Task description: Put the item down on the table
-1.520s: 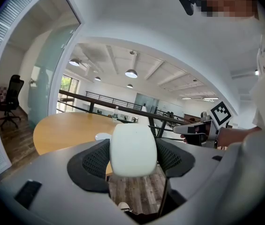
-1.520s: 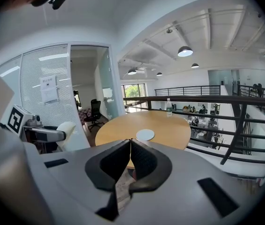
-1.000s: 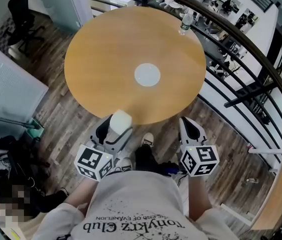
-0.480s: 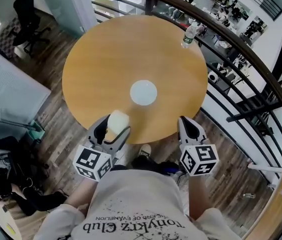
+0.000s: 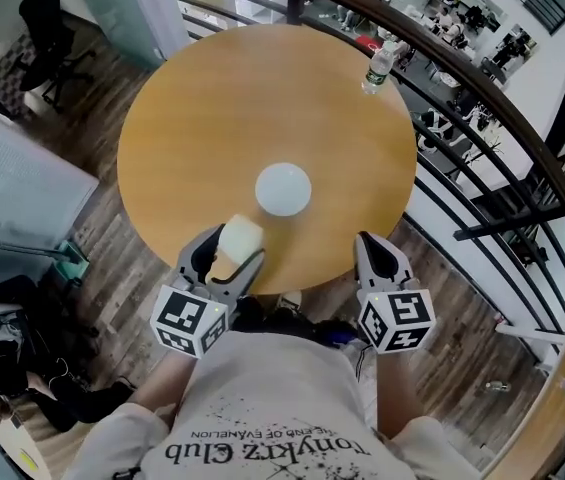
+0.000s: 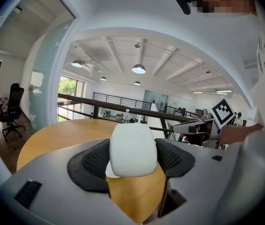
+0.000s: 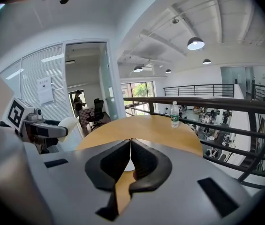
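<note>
My left gripper (image 5: 228, 254) is shut on a white rounded item (image 5: 240, 238), held over the near edge of the round wooden table (image 5: 212, 118). In the left gripper view the item (image 6: 133, 149) sits squeezed between the two dark pads, with the tabletop (image 6: 52, 137) beyond it. My right gripper (image 5: 375, 252) is at the table's near right edge, level with the left one. Its jaws (image 7: 131, 143) meet at the tips with nothing between them. The right gripper view also shows the left gripper (image 7: 38, 128) and the item (image 7: 69, 123) off to its left.
A white disc (image 5: 283, 189) lies near the table's middle, just beyond the held item. A water bottle (image 5: 374, 67) stands at the far right rim. A dark railing (image 5: 482, 118) curves behind and right of the table. A glass partition (image 5: 147, 8) and office chair (image 5: 42, 23) stand far left.
The table has drawn closer: both grippers moved forward, and the held item went from beside the near rim to over the tabletop edge. Jaw states are unchanged.
</note>
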